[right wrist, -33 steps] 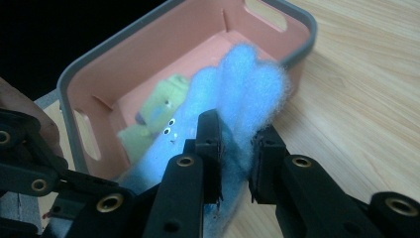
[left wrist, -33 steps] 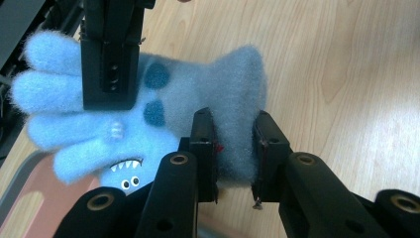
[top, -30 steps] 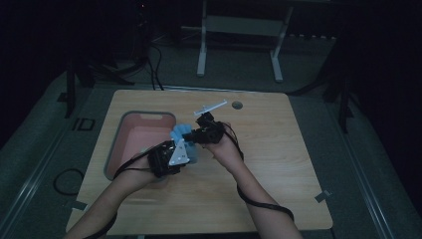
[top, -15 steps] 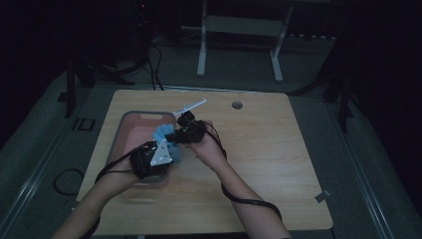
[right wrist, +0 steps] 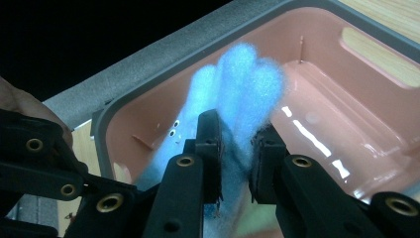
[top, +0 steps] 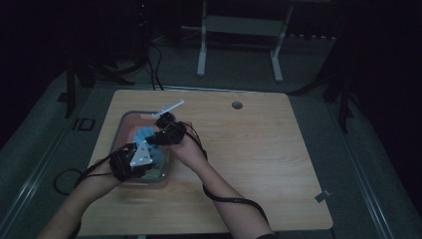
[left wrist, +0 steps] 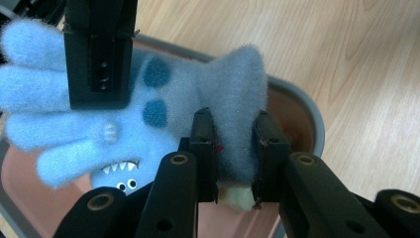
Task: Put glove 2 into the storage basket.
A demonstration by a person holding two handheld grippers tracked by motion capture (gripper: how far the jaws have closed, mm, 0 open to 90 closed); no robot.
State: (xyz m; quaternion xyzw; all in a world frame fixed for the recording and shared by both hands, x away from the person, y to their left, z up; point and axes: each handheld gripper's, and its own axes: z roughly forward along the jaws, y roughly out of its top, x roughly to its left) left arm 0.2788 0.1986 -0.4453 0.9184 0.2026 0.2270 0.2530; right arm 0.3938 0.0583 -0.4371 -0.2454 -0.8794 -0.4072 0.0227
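Observation:
A fluffy light-blue glove [left wrist: 163,104] with dark spots, small eyes and white teeth hangs over the pink tray [top: 125,130]. My left gripper [left wrist: 234,153] is shut on the glove's cuff end. My right gripper [right wrist: 236,158] is shut on the glove's finger end [right wrist: 242,74], just above the tray's inside [right wrist: 346,99]. In the high view both grippers meet over the tray, left gripper [top: 144,158] near its front, right gripper [top: 158,135] at its middle, with the glove [top: 147,136] stretched between them.
The tray has a grey rim [right wrist: 163,67] and sits at the left of the wooden table [top: 259,149]. A round hole [top: 237,105] lies in the tabletop at the back. Cables trail from both grippers off the table's near edges.
Both grippers have carried the glove leftward from the table's middle to above the pink tray, and lower toward it.

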